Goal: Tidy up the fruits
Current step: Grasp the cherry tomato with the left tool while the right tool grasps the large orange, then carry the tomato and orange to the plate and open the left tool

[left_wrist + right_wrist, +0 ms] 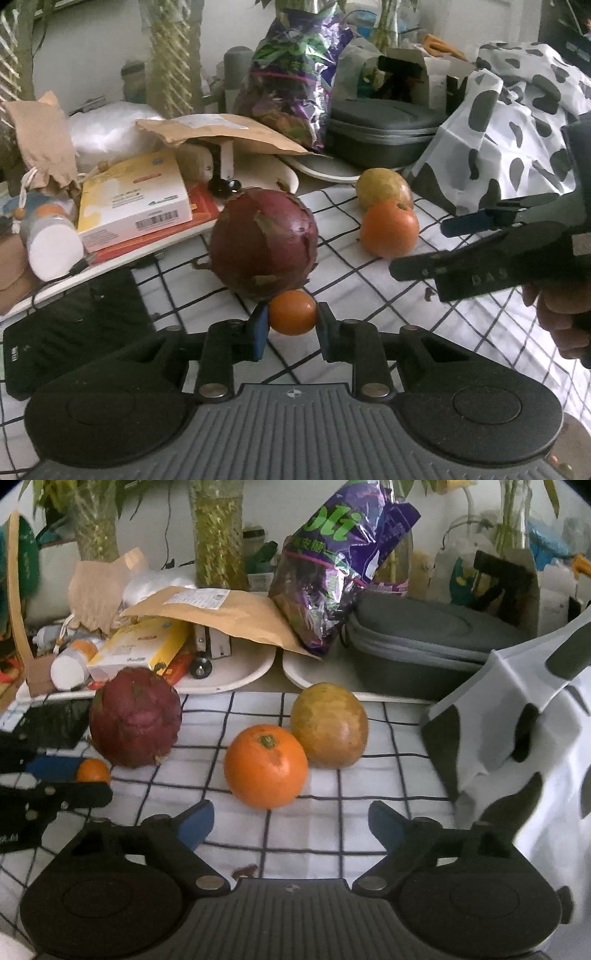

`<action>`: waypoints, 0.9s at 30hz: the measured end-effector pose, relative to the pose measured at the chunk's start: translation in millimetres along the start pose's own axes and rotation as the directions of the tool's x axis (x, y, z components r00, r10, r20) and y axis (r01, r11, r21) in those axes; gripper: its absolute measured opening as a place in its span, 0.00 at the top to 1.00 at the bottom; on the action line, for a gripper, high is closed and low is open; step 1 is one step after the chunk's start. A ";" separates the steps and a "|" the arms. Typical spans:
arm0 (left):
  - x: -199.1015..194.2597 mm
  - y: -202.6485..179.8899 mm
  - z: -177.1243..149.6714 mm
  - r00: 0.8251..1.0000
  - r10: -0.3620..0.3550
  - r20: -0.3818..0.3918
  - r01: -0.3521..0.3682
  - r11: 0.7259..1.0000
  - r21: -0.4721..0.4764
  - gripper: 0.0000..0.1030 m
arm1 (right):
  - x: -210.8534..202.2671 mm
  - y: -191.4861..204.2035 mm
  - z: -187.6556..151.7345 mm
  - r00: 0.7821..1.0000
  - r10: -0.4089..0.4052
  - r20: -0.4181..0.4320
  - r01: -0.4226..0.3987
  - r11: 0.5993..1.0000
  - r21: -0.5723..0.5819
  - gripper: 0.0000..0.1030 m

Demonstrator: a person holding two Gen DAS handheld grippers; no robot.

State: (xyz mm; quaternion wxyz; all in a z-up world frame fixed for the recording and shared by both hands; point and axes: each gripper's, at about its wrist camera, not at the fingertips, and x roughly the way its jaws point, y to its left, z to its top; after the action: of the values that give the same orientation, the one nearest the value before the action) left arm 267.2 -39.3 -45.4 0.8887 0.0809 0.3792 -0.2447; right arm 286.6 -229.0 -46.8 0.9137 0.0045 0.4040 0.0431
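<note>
My left gripper (292, 320) is shut on a small orange fruit (292, 312), held just in front of a dark red dragon fruit (263, 242) on the checked cloth. The same small orange fruit (93, 771) shows at the left of the right wrist view, between the left gripper's fingers (55, 768). My right gripper (291, 821) stands open, nothing between its pads, just short of a large orange (266, 766). A yellow-green mango (329, 725) touches that orange from behind. In the left wrist view the right gripper (428, 243) reaches in from the right toward the large orange (389, 229) and mango (384, 186).
White trays (251, 668) at the back hold boxes, a bottle and a brown envelope. A purple snack bag (332, 565) leans on a grey case (424, 642). A black-spotted white cloth (517, 720) rises at the right. A dark pad (74, 317) lies left.
</note>
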 end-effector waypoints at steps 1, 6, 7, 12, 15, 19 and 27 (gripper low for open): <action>-0.6 1.8 -0.5 1.000 -0.001 -0.001 0.001 1.000 -0.003 0.75 | 1.5 0.5 0.8 1.000 0.009 0.005 -0.009 1.000 0.010 0.16; -2.2 8.3 -2.8 1.000 0.003 -0.006 -0.003 1.000 0.000 0.75 | 11.4 7.7 7.1 1.000 0.025 0.019 -0.025 0.999 0.024 0.30; -2.8 9.8 -3.3 1.000 0.002 -0.007 -0.002 1.000 -0.001 0.75 | 12.8 9.1 8.2 0.999 0.025 0.021 -0.026 0.999 0.025 0.32; -4.6 15.1 -6.0 1.000 0.001 -0.014 -0.001 1.000 -0.005 0.75 | 17.9 12.7 12.6 0.999 0.008 0.037 -0.010 0.999 0.044 0.47; -4.5 15.7 -6.4 1.000 -0.005 -0.018 0.005 1.000 -0.008 0.75 | 17.7 10.2 13.1 0.999 0.014 0.028 -0.016 0.998 0.067 0.48; -6.7 12.1 -5.0 1.000 -0.013 -0.012 0.013 1.000 0.000 0.75 | 13.6 6.7 10.9 1.000 0.027 0.015 -0.028 0.996 0.087 0.48; -23.1 0.7 -0.5 1.000 -0.016 0.019 0.016 1.000 0.004 0.75 | -14.2 4.9 6.2 0.998 0.054 0.042 -0.057 0.995 0.084 0.48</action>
State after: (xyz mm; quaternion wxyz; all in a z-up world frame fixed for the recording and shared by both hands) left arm 253.5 -29.9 -29.3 0.8900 0.0772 0.3710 -0.2534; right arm 281.3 -225.1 -31.9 0.9191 0.0553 0.3868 0.0511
